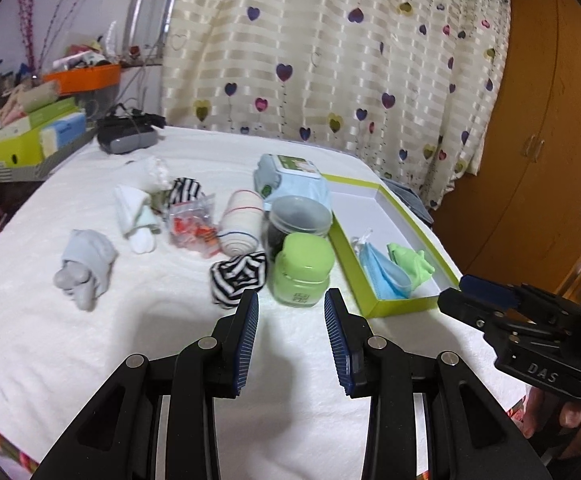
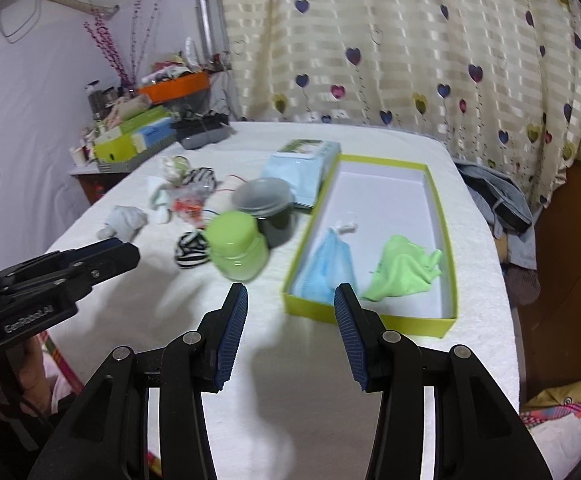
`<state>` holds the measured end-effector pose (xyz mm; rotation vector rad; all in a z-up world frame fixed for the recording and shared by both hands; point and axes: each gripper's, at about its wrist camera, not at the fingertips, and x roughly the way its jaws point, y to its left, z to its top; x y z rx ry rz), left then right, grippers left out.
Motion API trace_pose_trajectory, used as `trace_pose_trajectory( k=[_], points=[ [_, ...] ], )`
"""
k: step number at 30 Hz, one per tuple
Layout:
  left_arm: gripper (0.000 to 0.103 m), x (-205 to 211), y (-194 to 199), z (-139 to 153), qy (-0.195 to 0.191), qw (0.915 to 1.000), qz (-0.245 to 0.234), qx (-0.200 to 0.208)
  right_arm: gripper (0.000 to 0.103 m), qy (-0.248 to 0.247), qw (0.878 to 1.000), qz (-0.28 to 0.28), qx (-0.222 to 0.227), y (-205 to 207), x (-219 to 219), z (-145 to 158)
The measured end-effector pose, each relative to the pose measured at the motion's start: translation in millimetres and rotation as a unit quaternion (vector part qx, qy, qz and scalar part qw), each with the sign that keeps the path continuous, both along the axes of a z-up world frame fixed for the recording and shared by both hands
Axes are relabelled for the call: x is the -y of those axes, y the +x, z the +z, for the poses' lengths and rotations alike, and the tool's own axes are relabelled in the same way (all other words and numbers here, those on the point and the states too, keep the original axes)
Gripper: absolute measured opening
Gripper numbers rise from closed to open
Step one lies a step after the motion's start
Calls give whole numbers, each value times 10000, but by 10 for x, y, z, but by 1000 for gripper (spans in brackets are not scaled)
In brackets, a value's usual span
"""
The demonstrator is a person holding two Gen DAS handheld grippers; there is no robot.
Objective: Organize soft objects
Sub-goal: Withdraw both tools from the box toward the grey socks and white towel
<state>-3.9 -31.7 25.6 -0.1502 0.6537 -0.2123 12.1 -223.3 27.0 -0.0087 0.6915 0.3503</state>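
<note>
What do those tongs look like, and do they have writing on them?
Both tongs, left and right, are black plastic with silver bolts and ribbed blue pads. White letters read "DAS" on the right one and "GenRobot.AI" on the left one.

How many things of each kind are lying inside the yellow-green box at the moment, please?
Inside the yellow-green box:
Blue face mask: 1
Green cloth: 1
Small white crumpled item, too small to identify: 1
Total: 3
</note>
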Motion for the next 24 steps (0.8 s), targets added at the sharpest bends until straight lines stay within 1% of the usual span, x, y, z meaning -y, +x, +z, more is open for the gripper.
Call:
trace_pose_trajectory(
  k=[9, 24],
  points=[
    [33, -112, -92, 27, -35, 9999, 95, 39, 47, 29, 9996, 247, 146, -152, -165, 75],
    [33, -239, 7, -91, -103, 9998, 170, -59, 47, 38, 9986, 511, 114, -34, -372, 77]
  ],
)
